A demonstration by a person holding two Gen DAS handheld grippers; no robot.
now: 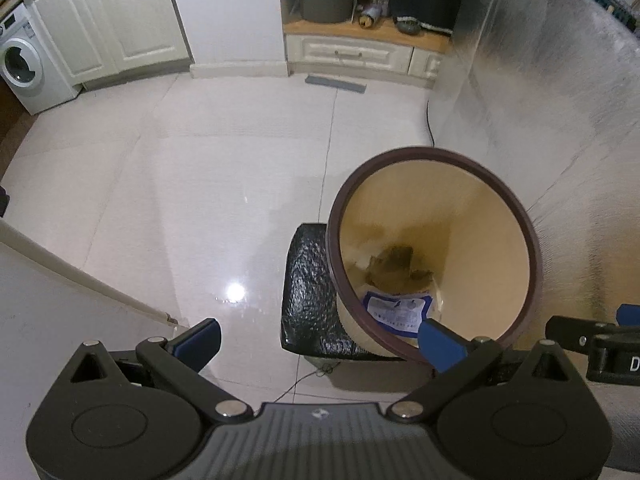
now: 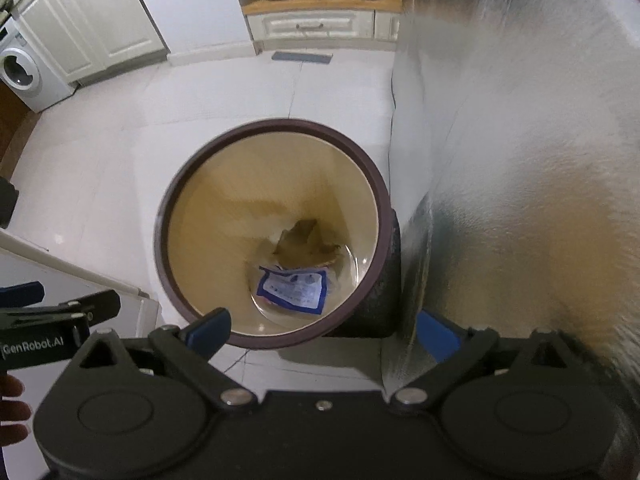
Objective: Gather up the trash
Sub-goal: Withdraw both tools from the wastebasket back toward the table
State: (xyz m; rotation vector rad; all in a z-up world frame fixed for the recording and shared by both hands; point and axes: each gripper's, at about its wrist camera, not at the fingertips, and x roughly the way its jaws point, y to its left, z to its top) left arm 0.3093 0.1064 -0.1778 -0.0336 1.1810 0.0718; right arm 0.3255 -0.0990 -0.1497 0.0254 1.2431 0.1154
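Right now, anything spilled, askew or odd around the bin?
Nothing stands out. The bin stands upright on the floor; the blue packet and brown scraps lie inside at the bottom. No litter shows on the tiles. Both grippers are open and empty.

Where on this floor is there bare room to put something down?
The white tiled floor lies bare between the bin, the cabinets and the washing machine. It is crowded at the bin: a black cushion sits on one side and a silver foil panel on the other.
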